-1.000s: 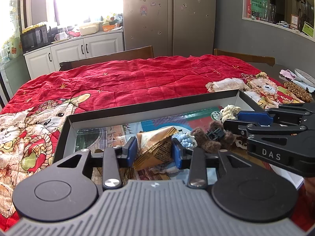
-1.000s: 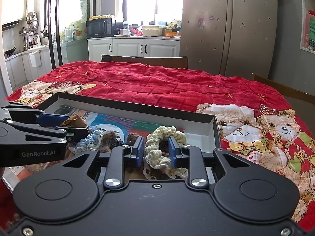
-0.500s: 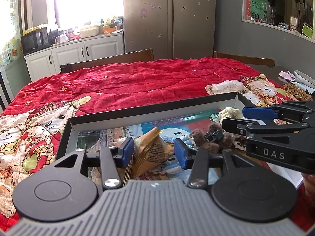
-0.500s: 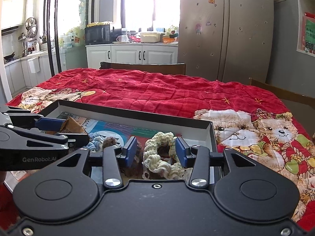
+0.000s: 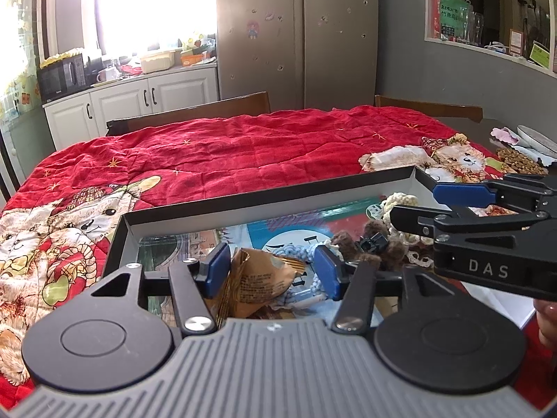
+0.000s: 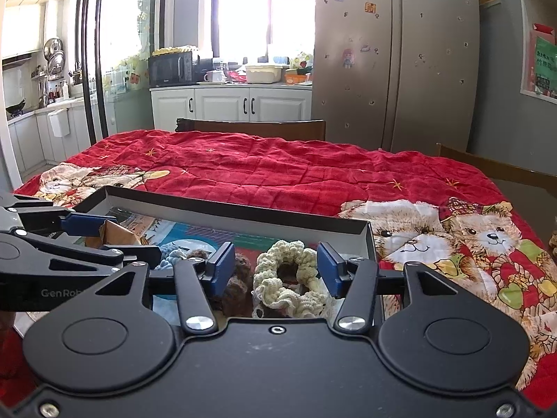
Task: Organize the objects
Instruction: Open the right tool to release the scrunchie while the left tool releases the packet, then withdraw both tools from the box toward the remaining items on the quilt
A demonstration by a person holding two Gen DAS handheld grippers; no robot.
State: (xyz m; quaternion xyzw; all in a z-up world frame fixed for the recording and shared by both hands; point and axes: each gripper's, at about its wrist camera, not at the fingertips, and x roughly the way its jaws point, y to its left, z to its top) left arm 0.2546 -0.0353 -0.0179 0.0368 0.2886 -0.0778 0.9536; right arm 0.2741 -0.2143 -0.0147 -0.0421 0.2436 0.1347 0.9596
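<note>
Shallow box sits on the red-quilted surface, directly ahead of and below both tools. Left tool: jaws spread, nothing gripped; tan snack wrapper lies between its fingers in the box, apparently clear of both pads, crumpled length running roughly fore-aft. Right tool: jaws wide, nothing gripped; cream crochet scrunchie lies flat between them, brown scrunchie just beside its left pad. Each tool is nearest its own item. Judgement: both items look placed; retreat straight back.
</note>
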